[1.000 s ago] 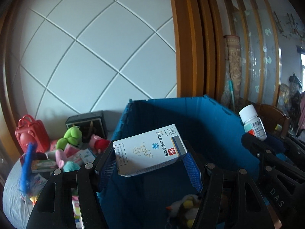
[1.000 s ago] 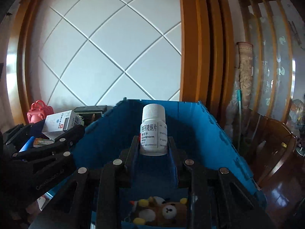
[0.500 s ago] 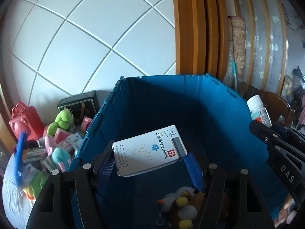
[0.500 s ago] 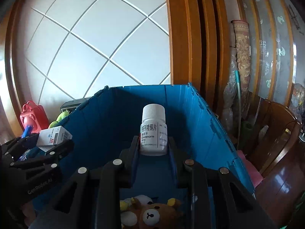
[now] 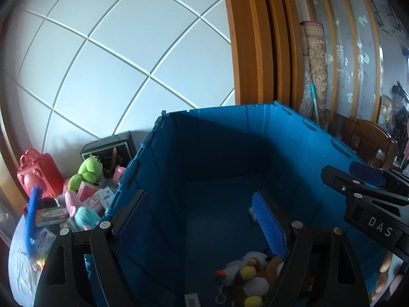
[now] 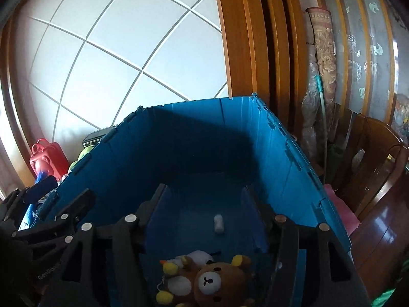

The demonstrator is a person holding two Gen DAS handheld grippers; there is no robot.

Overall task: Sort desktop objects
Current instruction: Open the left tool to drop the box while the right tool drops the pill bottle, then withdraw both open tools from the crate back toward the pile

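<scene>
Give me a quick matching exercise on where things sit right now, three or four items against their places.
Items:
1. bear plush
2. white bottle
3. red bag
4. green plush

Places:
A. against the wall, far left of the clutter
B. on the blue crate floor, nearest the grippers
C. in the clutter outside the crate, in front of the black box
D. lying on the crate floor beyond the plush

Pairs: 1-B, 2-D, 3-A, 4-C
</scene>
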